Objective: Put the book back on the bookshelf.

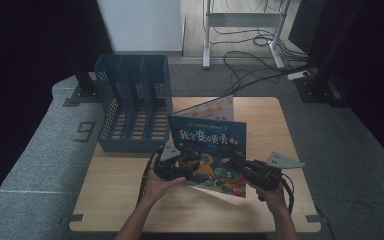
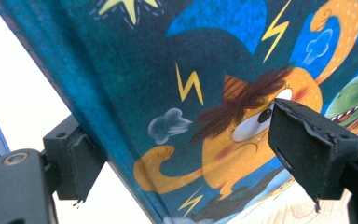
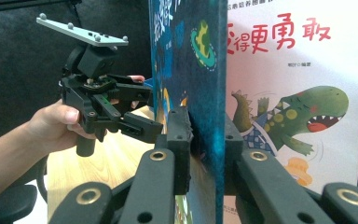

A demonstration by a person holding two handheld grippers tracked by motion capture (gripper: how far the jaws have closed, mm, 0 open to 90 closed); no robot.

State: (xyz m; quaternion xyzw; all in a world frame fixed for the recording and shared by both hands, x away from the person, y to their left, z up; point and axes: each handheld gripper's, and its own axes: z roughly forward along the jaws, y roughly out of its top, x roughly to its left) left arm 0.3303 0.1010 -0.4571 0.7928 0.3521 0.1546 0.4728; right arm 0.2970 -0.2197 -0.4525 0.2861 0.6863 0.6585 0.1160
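The book stands on edge above the tabletop, held between the two hand-held grippers, just right of the blue rack. Its covers are splayed slightly; the front cover faces the person and the title reads upright, so the top edge points up. The long axis cannot be told for certain: the cover looks close to square.

The right hand-held gripper is clamped on the front cover's right edge, one pad on each face. The left hand-held gripper straddles the spine edge with its jaws wide; in its own view the pads appear to stand off the cover, though contact cannot be ruled out.

Step in hand, by judgement: carrying the upright book toward a rack slot. The next move calls for closing the covers, aligning the spine with a slot, and lowering without striking a divider.
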